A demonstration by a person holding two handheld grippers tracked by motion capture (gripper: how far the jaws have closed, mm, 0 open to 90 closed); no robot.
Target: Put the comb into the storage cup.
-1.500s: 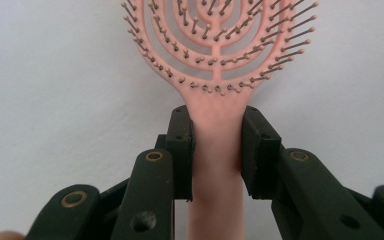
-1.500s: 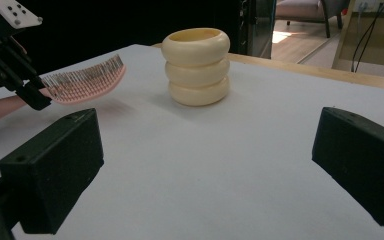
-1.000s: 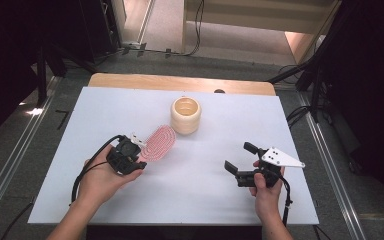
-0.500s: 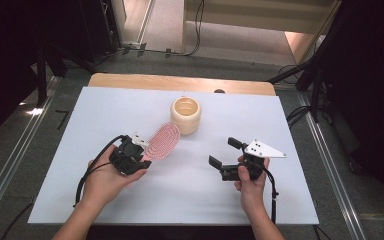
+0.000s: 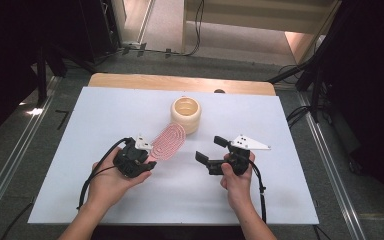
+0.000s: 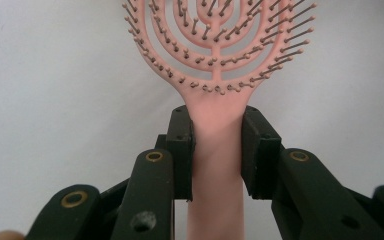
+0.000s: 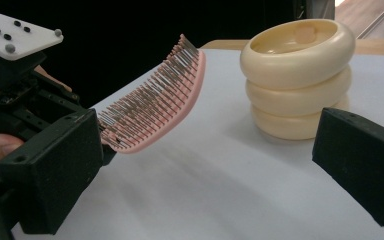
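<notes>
A pink vented hairbrush [image 5: 168, 141] is held by its handle [image 6: 215, 150], bristles up, with my left gripper [image 5: 145, 154] shut on it. Its head [image 6: 215, 45] is tilted above the white table and points toward a cream ribbed holder [image 5: 186, 114]. My right gripper [image 5: 211, 150] is to the right of the brush with its jaws wide open and nothing between them. In the right gripper view the brush [image 7: 160, 107] lies ahead on the left, the holder [image 7: 300, 75] ahead on the right, and the left gripper [image 7: 15, 100] is at the far left.
The white table top [image 5: 280, 200] has a wooden strip [image 5: 130, 80] along its far edge. Dark floor, rails and cables surround the table. A small object lies inside the holder's opening [image 7: 306, 33].
My right gripper has moved left across the table toward the brush, jaws still open. The left gripper and the brush have hardly shifted.
</notes>
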